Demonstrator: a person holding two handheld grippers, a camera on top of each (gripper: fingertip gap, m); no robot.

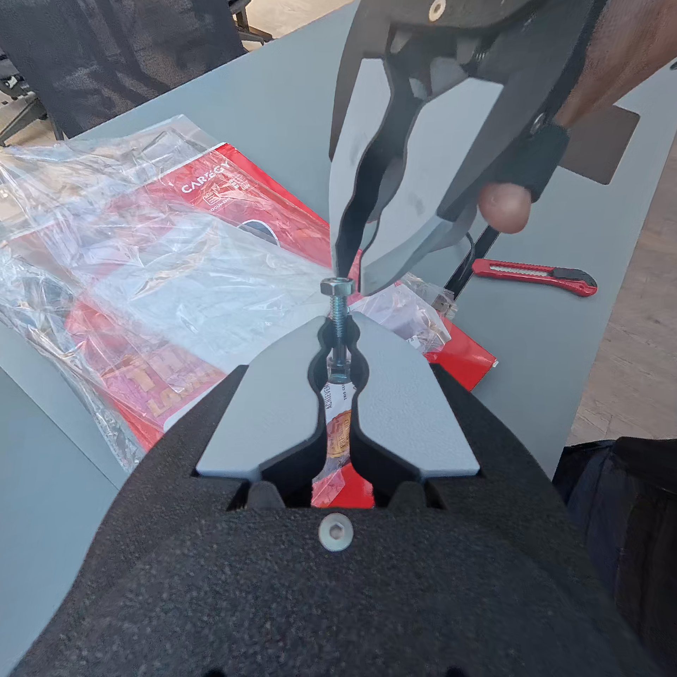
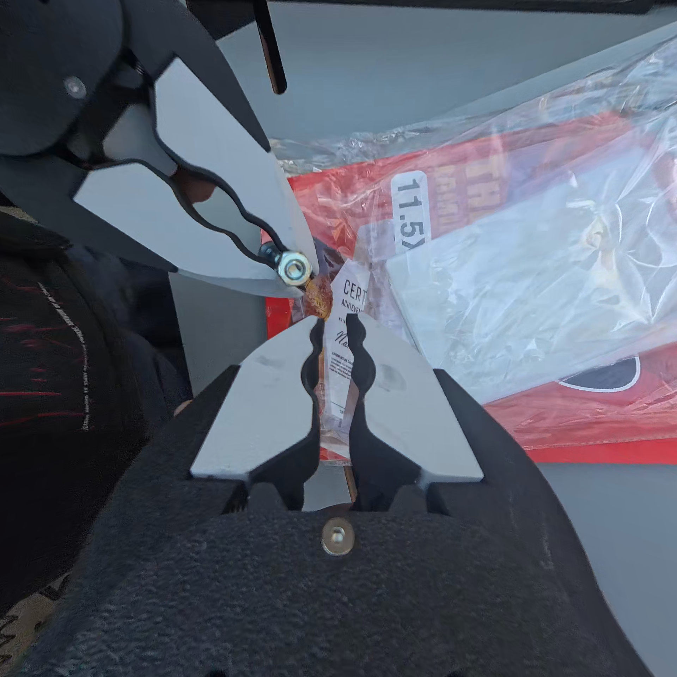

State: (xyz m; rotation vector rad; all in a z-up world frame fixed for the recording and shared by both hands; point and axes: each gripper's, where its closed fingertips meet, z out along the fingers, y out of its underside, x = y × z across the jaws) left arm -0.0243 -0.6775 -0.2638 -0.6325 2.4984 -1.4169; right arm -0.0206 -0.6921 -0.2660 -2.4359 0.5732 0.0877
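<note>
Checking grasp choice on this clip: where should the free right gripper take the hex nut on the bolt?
Probably across two opposite flats of the hex nut, approaching end-on along the bolt, whose shank the left gripper clamps. The nut sits exposed beyond those tips; the right gripper hovers there, slightly open.

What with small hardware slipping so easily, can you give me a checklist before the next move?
1. Left gripper shut on the bolt: ok.
2. Nut seated on the bolt's end: ok.
3. How far the nut is threaded on: cannot tell.
4. Right gripper gripping the nut: not ok; its fingers are open, with the tips right by the nut.
5. Utility knife apart from both grippers: ok.
6. Wrapped red package lying flat underneath on the table: ok.
</note>
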